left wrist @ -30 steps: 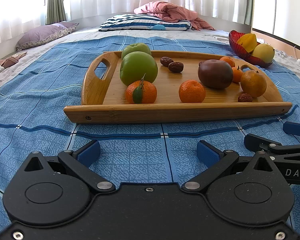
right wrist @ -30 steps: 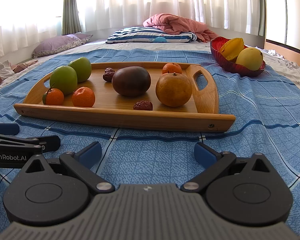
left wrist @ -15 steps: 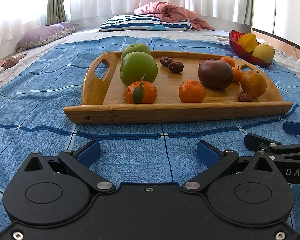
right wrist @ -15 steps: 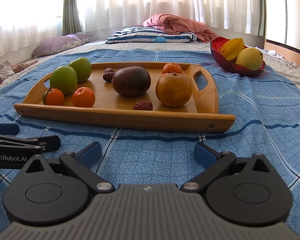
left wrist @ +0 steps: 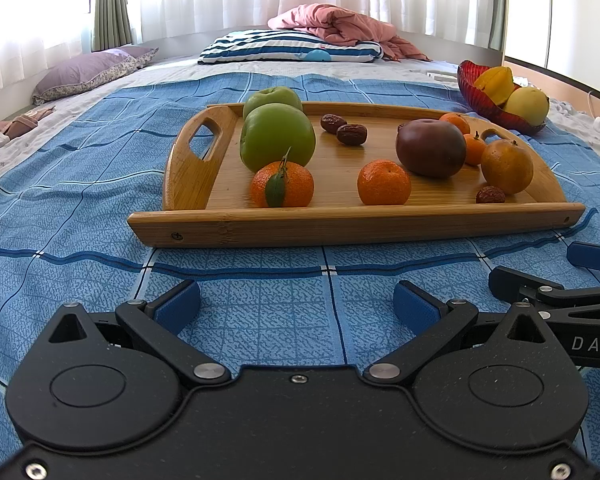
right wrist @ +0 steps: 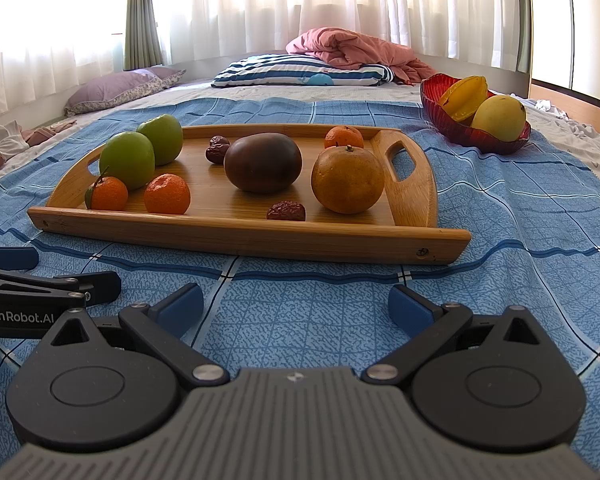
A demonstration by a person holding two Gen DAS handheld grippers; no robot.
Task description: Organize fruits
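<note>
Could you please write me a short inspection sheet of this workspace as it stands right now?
Surface: blue checked bedspread on a bed, wrinkled.
Job's things: wooden tray with two green apples, small oranges, a large orange, a dark brown fruit and dried dates; red bowl beyond the tray's right end, holding a starfruit and a yellow fruit.
Clutter: crumpled clothing at far left.
Grippers: left gripper and right gripper both open, empty, low over the bedspread short of the tray.
Cables: a thin white one at the right edge, partly visible.
Surroundings: striped pillow, purple pillow, pink quilt, white curtains.
</note>
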